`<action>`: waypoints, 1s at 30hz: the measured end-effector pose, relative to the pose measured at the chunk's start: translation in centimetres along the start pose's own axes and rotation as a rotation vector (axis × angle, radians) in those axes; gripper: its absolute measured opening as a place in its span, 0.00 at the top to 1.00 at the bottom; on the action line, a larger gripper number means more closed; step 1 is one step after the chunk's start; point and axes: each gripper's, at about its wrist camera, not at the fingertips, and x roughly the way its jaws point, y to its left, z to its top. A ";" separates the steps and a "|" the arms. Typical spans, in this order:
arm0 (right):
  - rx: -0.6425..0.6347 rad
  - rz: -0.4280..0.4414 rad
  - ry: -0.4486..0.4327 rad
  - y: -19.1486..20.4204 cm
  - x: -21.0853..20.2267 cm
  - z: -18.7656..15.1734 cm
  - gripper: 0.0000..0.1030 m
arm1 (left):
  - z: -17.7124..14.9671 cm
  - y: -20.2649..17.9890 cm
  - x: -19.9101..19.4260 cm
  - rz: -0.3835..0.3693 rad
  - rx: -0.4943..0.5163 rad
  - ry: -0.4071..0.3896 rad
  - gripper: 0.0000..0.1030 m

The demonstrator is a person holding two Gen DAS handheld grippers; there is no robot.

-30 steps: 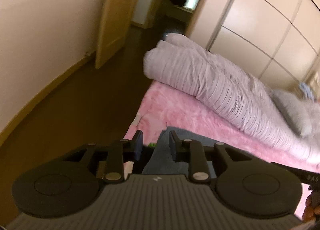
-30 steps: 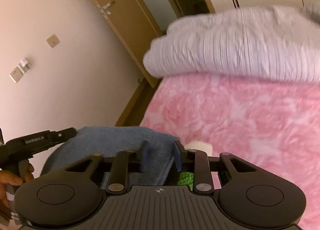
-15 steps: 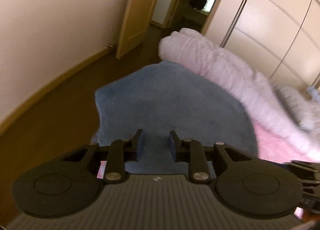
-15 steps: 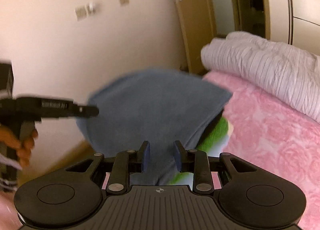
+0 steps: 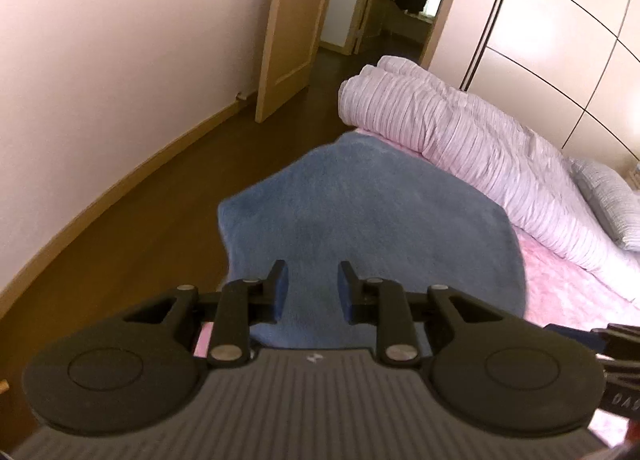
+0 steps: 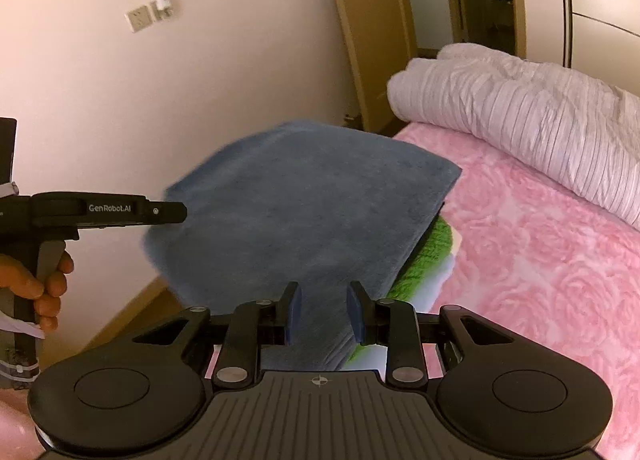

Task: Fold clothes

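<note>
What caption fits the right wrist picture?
Right claw lifts blue cloth over the pink bed.

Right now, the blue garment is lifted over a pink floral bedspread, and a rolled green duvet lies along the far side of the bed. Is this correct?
Not quite. The rolled duvet is pale lilac-pink, not green, as the right wrist view shows. The rest holds: the blue garment is lifted over the pink floral bedspread, and the duvet lies along the bed's far side.
</note>
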 end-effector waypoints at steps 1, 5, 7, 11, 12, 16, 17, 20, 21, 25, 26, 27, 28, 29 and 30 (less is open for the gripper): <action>-0.013 -0.007 0.017 0.3 0.2 -0.3 0.71 | -0.2 -0.2 0.0 0.007 0.005 0.016 0.77; -0.035 -0.039 0.094 0.7 2.0 -1.2 0.71 | -1.2 -0.4 1.8 0.067 0.021 0.078 0.74; -0.023 -0.040 0.107 0.7 2.1 -0.8 0.71 | -0.7 -0.8 1.7 0.088 0.006 0.077 0.74; 0.000 -0.047 0.095 0.9 0.6 -0.2 0.71 | -0.1 -2.0 -0.6 0.100 0.005 0.081 0.71; 0.019 -0.049 0.102 0.9 0.0 -0.2 0.71 | -0.1 -2.3 -1.4 0.104 0.005 0.084 0.68; 0.086 -0.064 0.136 0.9 -2.4 -0.5 0.70 | 0.0 -3.9 -4.7 0.121 0.007 0.085 0.59; 0.092 -0.069 0.141 1.1 -3.0 -0.8 0.70 | -0.1 -4.4 -5.6 0.126 0.012 0.081 0.56; 0.092 -0.076 0.141 1.6 -5.0 -0.9 0.70 | -0.3 -5.8 -8.2 0.143 0.027 0.067 0.53; 0.094 -0.072 0.134 1.8 -5.7 -0.9 0.69 | -0.4 -6.2 -9.0 0.153 0.035 0.061 0.50; 0.107 -0.051 0.108 2.3 -8.6 -0.8 0.65 | -1.1 -7.8 -12.7 0.189 0.049 0.037 0.44; 0.111 -0.046 0.104 2.3 -9.3 -0.8 0.65 | -1.3 -8.2 -13.5 0.196 0.052 0.028 0.44; 0.115 -0.042 0.099 2.4 -10.1 -0.8 0.64 | -1.5 -8.5 -14.4 0.203 0.055 0.018 0.43; 0.116 -0.046 0.093 2.5 -10.9 -0.8 0.62 | -1.7 -8.8 -15.3 0.209 0.053 0.006 0.43; 0.112 -0.063 0.092 2.6 -11.7 -0.8 0.62 | -1.9 -9.1 -16.2 0.213 0.048 -0.007 0.43; 0.108 -0.081 0.091 2.7 -12.4 -0.8 0.61 | -2.1 -9.4 -17.1 0.217 0.042 -0.021 0.43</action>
